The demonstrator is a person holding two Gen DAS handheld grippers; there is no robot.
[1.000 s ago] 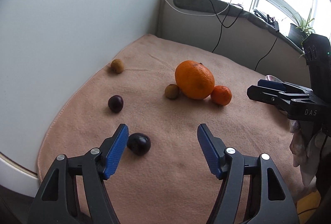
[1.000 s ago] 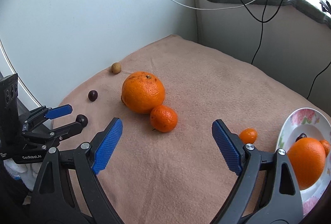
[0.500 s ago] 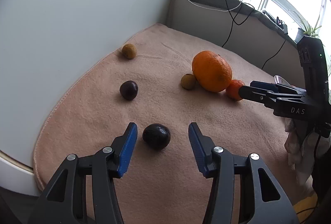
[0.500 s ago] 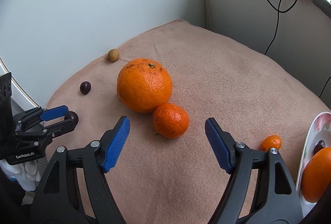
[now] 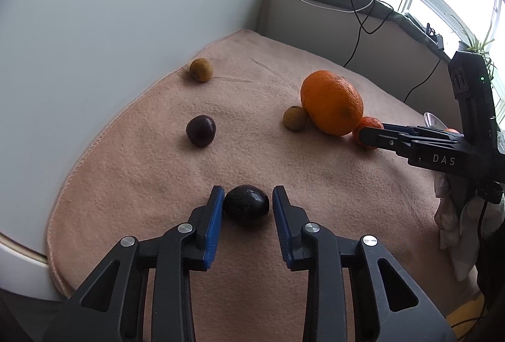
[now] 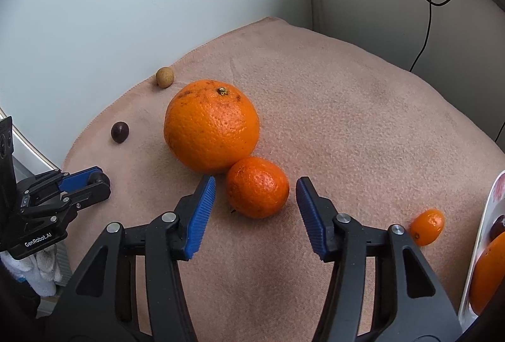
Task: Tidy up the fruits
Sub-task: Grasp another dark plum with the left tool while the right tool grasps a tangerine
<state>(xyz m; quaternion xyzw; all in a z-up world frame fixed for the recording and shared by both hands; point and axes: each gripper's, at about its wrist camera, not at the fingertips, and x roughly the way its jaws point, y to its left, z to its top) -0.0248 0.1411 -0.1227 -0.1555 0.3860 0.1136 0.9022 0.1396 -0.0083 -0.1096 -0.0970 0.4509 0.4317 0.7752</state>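
Observation:
A dark plum lies on the peach cloth between the blue pads of my left gripper. Its jaws are closing and the pads meet the plum's sides. My right gripper is closing too, with a small mandarin between its fingers and a gap on each side. The mandarin touches a large orange behind it. In the right wrist view my left gripper sits at the far left.
A second dark plum and two brown longans lie further back. A kumquat rests beside a floral plate holding an orange. A white wall borders the cloth on the left; cables hang behind.
Both grippers came forward and down. The left jaws narrowed onto the dark plum. The right jaws narrowed around the mandarin, which now sits between them.

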